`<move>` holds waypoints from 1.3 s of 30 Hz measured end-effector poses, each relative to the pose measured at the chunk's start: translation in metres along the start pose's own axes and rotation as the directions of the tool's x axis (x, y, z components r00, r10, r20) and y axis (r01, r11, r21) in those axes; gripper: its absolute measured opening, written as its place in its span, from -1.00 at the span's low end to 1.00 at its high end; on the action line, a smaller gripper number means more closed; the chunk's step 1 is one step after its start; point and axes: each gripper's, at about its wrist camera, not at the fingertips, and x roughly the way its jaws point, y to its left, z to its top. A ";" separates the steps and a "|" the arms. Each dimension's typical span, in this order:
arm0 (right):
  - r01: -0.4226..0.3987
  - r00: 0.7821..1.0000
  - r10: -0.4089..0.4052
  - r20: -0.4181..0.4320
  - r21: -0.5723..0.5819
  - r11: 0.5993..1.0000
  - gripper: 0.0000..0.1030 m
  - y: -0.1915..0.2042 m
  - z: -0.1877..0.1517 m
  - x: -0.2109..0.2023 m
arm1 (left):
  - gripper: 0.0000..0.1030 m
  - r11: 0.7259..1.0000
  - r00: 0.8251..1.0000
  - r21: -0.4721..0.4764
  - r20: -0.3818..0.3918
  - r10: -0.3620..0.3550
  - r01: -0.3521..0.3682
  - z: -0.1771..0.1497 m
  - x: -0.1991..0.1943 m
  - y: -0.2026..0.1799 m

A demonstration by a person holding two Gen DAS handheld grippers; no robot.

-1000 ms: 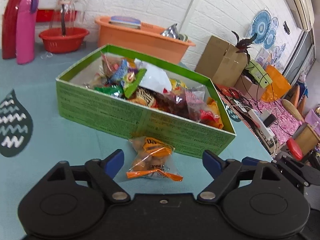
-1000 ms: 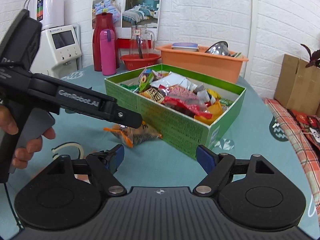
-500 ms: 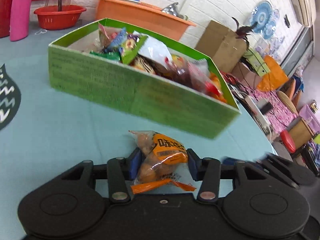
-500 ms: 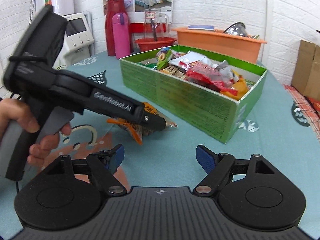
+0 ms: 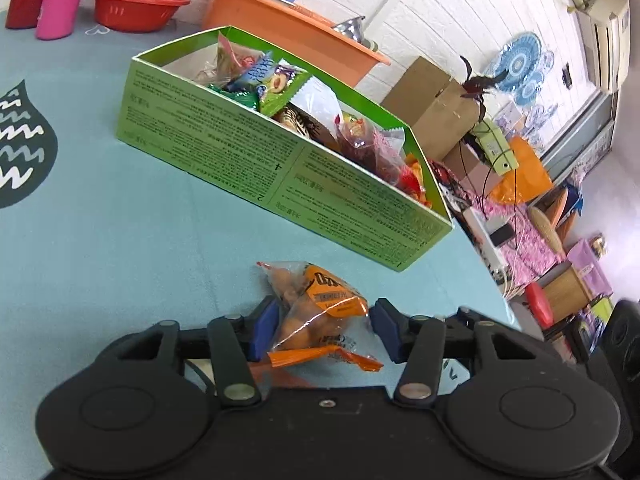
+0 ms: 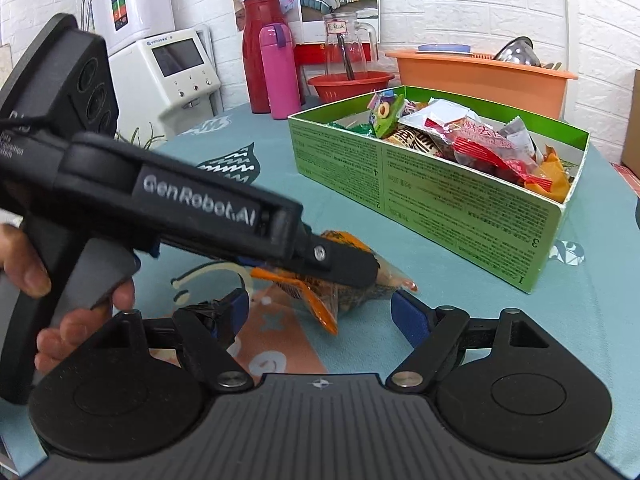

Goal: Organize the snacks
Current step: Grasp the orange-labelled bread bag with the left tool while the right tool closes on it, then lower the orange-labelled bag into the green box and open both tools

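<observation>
Left wrist view: your left gripper [image 5: 323, 331], jaws opening, straddles the snack packet [image 5: 316, 308], unpinched, with the green box [image 5: 280, 168] at 12 o'clock for stowing.

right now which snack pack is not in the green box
The orange pack, alone on the teal tablecloth between the opening left gripper's jaws. All the others are piled in the green box.

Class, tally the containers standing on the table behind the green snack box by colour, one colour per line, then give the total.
Red: 2, the tall flask and the basin
Pink: 1, the bottle
Orange: 1, the long tub
Clear: 1, the glass jug
Total: 5
</observation>
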 end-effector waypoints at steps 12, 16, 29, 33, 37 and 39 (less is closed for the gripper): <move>-0.003 1.000 0.002 0.026 0.013 1.000 -0.46 -0.006 0.006 -0.005 | 0.67 0.995 0.996 0.093 0.082 0.033 -0.041 0.002 -0.013 -0.023; 0.033 0.994 -0.029 0.101 -0.045 0.998 -0.46 -0.003 0.013 -0.020 | 0.67 0.990 0.992 0.138 0.128 0.016 -0.034 0.013 -0.021 -0.040; 0.166 0.948 -0.142 0.286 -0.061 0.984 -0.46 -0.055 0.065 -0.032 | 0.69 0.968 0.977 0.252 0.204 -0.066 0.013 0.092 0.012 -0.086; 0.194 0.938 -0.177 0.298 -0.027 0.981 -0.45 -0.081 0.076 -0.023 | 0.69 0.963 0.979 0.269 0.188 -0.084 0.031 0.114 0.043 -0.093; 0.212 0.933 -0.205 0.296 0.010 0.977 -0.45 -0.104 0.078 -0.014 | 0.70 0.958 0.983 0.283 0.162 -0.088 0.039 0.130 0.074 -0.096; 0.217 0.931 -0.215 0.295 0.027 0.976 -0.44 -0.113 0.077 -0.007 | 0.74 0.957 0.986 0.287 0.145 -0.084 0.039 0.137 0.089 -0.093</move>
